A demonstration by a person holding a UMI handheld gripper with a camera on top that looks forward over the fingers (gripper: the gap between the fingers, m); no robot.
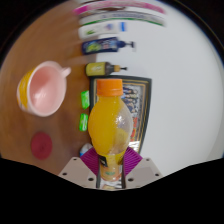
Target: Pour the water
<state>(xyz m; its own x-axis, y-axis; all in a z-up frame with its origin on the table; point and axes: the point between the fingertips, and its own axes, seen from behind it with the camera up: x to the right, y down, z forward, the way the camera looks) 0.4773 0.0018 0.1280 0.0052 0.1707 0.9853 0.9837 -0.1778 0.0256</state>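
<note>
- While the pour hasn't started yet, the tool [110,172] is clamped on the bottle [110,125], both pink pads [92,160] pressed against its lower body, so it looks lifted and ready to carry over.
- That bottle is upright with its orange cap [110,87] apparently on, and the liquid inside looks orange, not plain water, fwiw. Gripping it low makes sense to me: it leaves the neck free to swing toward a target.
- Pink pitcher-style cup [42,88] sits on the tabletop [170,90] off to the left of the bottle, a bit apart, open side up. My guess is that's where the pour goes.
- Under and behind the bottle there's a dark printed mat or book [140,105], can't tell which.
- Further back: a few pens or markers [105,46] lying in a row, plus a small round red thing [41,145] near the tool.
- Cap probably has to come off first, otherwise nothing pours.
</note>
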